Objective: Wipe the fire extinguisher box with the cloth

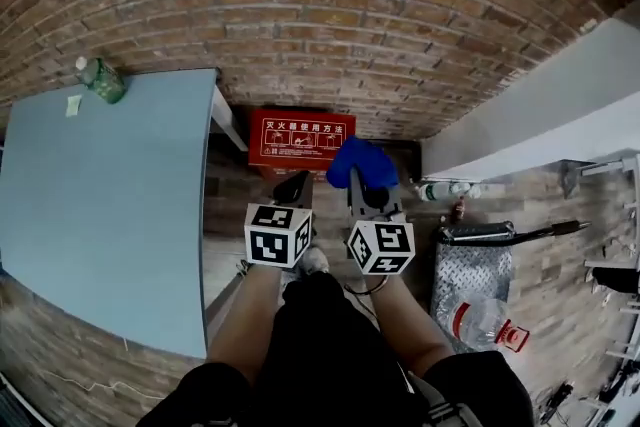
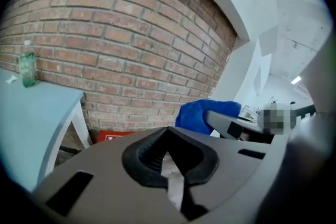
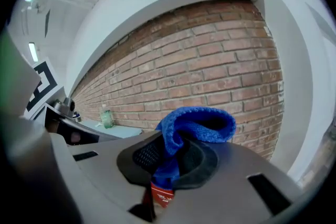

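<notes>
The red fire extinguisher box (image 1: 296,140) stands on the floor against the brick wall, its white-printed face toward me. My right gripper (image 1: 362,177) is shut on a blue cloth (image 1: 362,162) and holds it just in front of the box's right edge, above the floor. In the right gripper view the cloth (image 3: 197,123) bulges up out of the jaws, and a strip of the red box (image 3: 161,195) shows below. My left gripper (image 1: 292,187) hangs beside it, before the box, shut with nothing in it. Its view shows the box (image 2: 113,136) low down and the cloth (image 2: 197,113) to the right.
A light blue table (image 1: 100,205) fills the left, with a green bottle (image 1: 101,80) at its far corner by the wall. On the right floor lie a metal tread plate (image 1: 470,275), a plastic bottle with a red label (image 1: 480,323) and a small bottle (image 1: 440,190).
</notes>
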A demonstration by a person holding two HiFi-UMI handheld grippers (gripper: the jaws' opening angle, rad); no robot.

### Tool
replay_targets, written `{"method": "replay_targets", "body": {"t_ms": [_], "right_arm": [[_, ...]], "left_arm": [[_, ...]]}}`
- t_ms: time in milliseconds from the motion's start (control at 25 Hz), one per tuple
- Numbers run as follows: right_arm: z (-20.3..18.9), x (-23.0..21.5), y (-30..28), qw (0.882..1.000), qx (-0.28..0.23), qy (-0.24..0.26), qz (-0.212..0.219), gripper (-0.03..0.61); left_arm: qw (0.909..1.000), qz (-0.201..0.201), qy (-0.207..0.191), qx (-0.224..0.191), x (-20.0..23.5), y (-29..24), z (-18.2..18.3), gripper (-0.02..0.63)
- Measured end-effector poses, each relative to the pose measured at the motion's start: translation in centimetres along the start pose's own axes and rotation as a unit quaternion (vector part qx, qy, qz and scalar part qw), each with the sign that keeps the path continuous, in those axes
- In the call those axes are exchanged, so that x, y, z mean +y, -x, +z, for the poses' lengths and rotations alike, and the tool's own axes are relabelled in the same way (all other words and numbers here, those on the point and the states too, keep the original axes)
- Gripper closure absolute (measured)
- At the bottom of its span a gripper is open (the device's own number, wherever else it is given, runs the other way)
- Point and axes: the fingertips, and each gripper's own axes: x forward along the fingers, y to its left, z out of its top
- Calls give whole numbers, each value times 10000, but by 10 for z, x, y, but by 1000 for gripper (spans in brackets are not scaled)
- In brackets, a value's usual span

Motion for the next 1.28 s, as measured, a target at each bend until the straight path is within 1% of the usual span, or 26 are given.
{"method": "replay_targets", "body": {"t_ms": [120,200,360,480,640,840,960,1280], "right_arm": [[50,3,17,9995,-267,134,-81,528],[75,3,32,9991,-386,105,-159,528],[118,1,55,9973,-702,-57,-225,528],[150,6,61,9957,-924,-45,-50,528],[182,17,63,9933,-1139,57,185,528],[201,23,60,9914,-1220,66,463,528],[210,25,56,9901,-1296,118,528,528],[209,33,55,9901,-1226,204,648,528]], "left_arm": [[9987,-57,-270,-421,-21,24,52,617],[9972,-78,-455,-590,-36,42,74,617],[9944,-37,-688,-806,-54,72,106,617],[9928,52,-766,-918,-58,88,125,617],[9913,216,-825,-1001,-55,100,142,617],[9894,342,-864,-1117,-51,104,159,617],[9878,386,-909,-1206,-48,106,169,617],[9878,519,-803,-1227,-44,113,168,617]]}}
